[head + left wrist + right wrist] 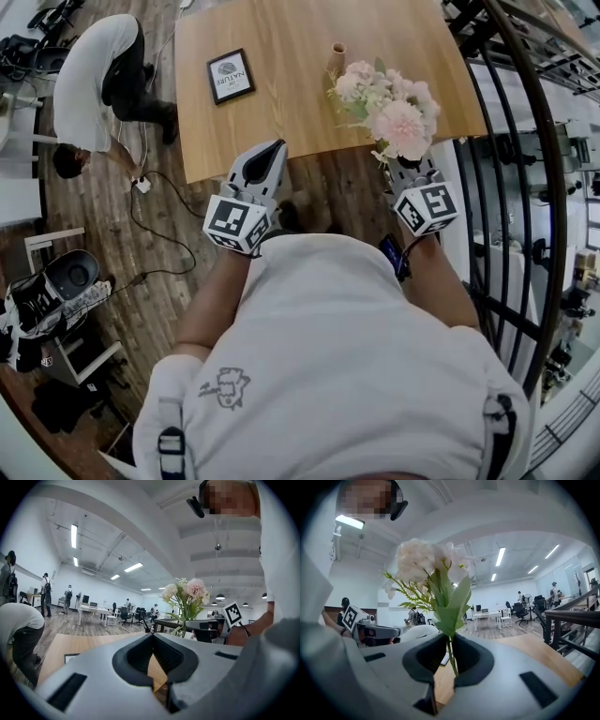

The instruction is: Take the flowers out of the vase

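- Light wood worktop [281, 28] on a dark plank floor [159, 234]. Big open office around it: white walls, strip lights [74, 535] on the ceiling, desks and chairs [101, 612] further back with a few people standing about.
- Black metal railing [534, 187] curves along the right side, just past the worktop's edge.
- Someone in a white top [89, 75] is bent over on the floor off the worktop's left end, and a black cable [155, 225] trails across the planks near them.
- The vase [337, 56], small and tan, stands upright near the far edge of the worktop.
- The flowers [389, 103], pale pink and white with green leaves, are clear of the vase, up over the worktop's near right corner.
- The right gripper [451, 641] is clamped on the green stem [452, 658], blooms sticking up above the jaws.
- The left gripper [277, 147] has its jaws together with nothing in them, over the near edge.
- The small black-framed picture [230, 76] lying on the worktop reads "NATURE"; the smaller print is too tiny for me.
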`<action>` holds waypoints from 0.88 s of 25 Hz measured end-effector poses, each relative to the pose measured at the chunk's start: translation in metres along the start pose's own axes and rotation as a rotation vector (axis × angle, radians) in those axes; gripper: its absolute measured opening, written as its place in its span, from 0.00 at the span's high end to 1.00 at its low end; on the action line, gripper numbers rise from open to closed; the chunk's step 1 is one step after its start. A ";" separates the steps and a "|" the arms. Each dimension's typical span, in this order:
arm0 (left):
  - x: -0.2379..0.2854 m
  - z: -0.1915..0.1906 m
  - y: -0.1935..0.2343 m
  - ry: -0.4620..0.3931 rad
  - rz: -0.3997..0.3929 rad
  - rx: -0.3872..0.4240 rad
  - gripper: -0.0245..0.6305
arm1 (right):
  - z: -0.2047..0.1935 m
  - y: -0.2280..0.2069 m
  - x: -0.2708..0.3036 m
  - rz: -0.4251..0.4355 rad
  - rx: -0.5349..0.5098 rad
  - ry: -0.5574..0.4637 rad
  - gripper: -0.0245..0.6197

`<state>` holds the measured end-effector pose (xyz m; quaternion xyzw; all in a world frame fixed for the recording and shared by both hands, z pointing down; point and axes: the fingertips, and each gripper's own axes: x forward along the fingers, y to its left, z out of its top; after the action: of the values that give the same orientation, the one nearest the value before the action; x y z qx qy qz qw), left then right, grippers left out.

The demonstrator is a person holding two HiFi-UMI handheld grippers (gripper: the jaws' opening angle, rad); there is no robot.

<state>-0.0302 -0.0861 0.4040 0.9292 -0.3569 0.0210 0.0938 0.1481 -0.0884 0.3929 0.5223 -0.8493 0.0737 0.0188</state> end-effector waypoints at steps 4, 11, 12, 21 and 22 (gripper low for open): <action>-0.009 0.004 -0.049 -0.004 0.008 0.018 0.96 | 0.007 -0.001 -0.048 0.045 0.006 -0.023 0.89; -0.020 0.002 -0.081 0.007 -0.002 0.027 0.96 | 0.001 0.008 -0.081 0.065 0.003 -0.008 0.89; -0.022 0.001 -0.085 0.009 -0.007 0.029 0.96 | 0.000 0.010 -0.086 0.064 0.004 -0.010 0.89; -0.059 -0.003 -0.087 0.004 -0.064 0.049 0.96 | -0.002 0.055 -0.108 0.035 -0.003 -0.041 0.89; -0.071 -0.006 -0.085 0.002 -0.069 0.050 0.96 | -0.003 0.069 -0.111 0.033 -0.004 -0.045 0.89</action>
<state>-0.0260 0.0242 0.3888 0.9430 -0.3239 0.0275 0.0716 0.1370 0.0404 0.3768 0.5098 -0.8582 0.0604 -0.0004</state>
